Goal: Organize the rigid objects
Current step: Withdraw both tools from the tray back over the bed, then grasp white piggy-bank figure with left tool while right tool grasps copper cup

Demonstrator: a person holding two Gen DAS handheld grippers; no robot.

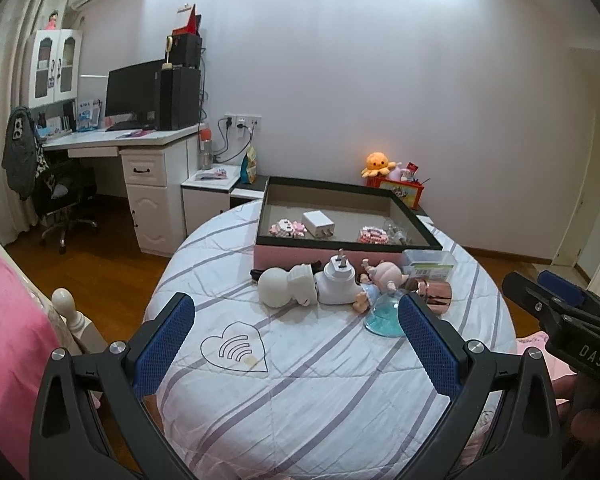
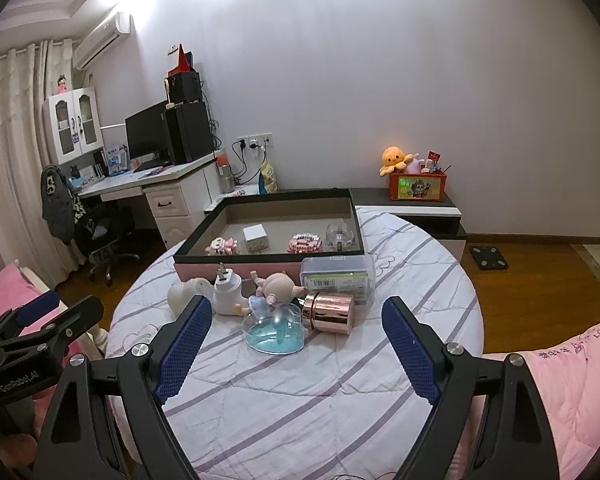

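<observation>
Both grippers, left gripper (image 1: 296,344) and right gripper (image 2: 296,350), hovered with jaws wide, empty; next pick looked like the copper cylinder (image 2: 329,313), bound for the tray (image 2: 260,258).

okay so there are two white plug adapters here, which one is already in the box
The flat square white charger, lying on the floor of the box between the two pink brick models. The rounder white plug with prongs up is outside, on the bedspread in front of the box.

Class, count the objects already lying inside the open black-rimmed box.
4: a pink brick figure at left, a white charger block beside it, a pink brick model right of centre, and a clear object far right. The near wall may hide more.
</observation>
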